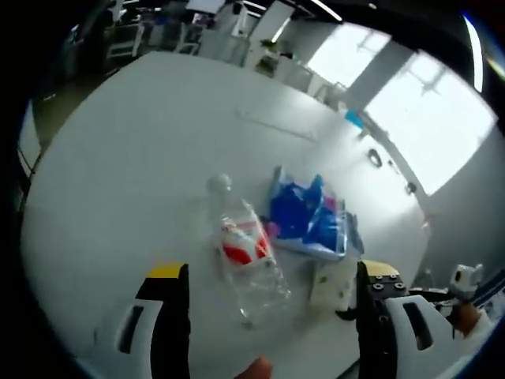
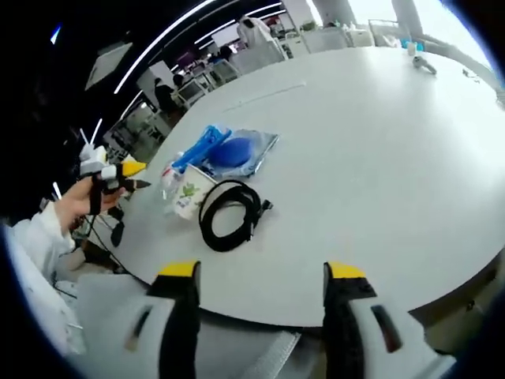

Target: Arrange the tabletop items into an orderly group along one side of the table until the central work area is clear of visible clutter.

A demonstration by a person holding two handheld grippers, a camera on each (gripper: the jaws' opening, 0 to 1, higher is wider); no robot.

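Observation:
A clear plastic bottle (image 1: 251, 257) with a red label lies on the white table (image 1: 142, 174), straight ahead between the jaws of my left gripper (image 1: 272, 312), which is open and holds nothing. Beyond the bottle lies a blue packet (image 1: 308, 217), and a small white carton (image 1: 331, 283) sits to its right. In the right gripper view, a coiled black cable (image 2: 229, 213) lies beside the carton (image 2: 189, 197) and the blue packet (image 2: 229, 150). My right gripper (image 2: 260, 304) is open and empty, at the table's near edge. My left gripper (image 2: 134, 175), held by a hand, hovers left of the pile.
Small items (image 2: 422, 63) lie near the far edge of the table (image 2: 379, 158). In the left gripper view, small objects (image 1: 375, 158) sit along the far side by the bright windows. Desks and chairs (image 2: 197, 83) stand beyond the table.

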